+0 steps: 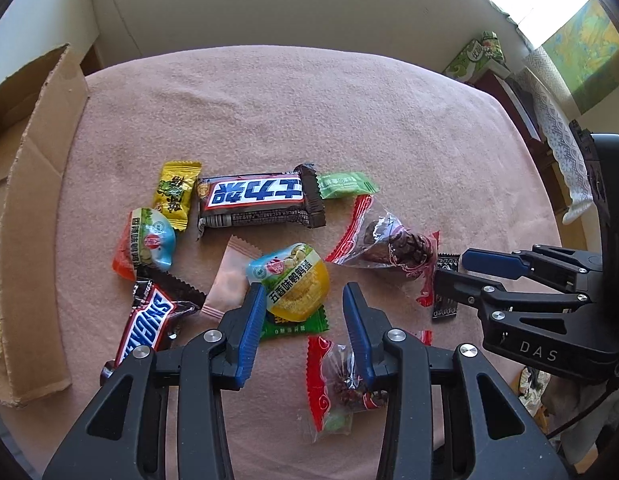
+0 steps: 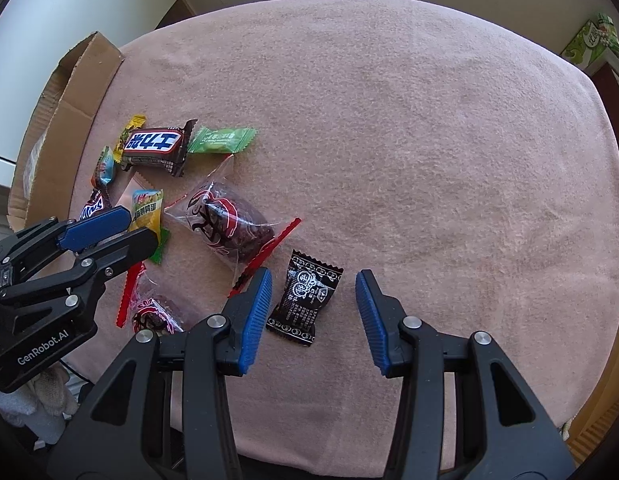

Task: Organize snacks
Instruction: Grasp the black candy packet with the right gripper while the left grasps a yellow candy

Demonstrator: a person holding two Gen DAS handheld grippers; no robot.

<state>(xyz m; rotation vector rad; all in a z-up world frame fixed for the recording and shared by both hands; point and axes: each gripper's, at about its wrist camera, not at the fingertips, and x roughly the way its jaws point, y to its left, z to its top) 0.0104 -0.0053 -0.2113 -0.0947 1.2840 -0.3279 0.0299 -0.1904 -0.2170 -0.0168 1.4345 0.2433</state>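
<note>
Both tools point steeply down: right tool (image 2: 313, 304) spread astride black sachet (image 2: 303, 300); left tool (image 1: 305, 320) spread, empty.

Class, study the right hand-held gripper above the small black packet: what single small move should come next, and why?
Probably lower the right hand-held gripper a little further, then close. Its jaws stand open on either side of the black packet, not yet pressing it. The packet lies flat on the pink cloth, apart from the other snacks, so a straight pinch looks clear.
</note>
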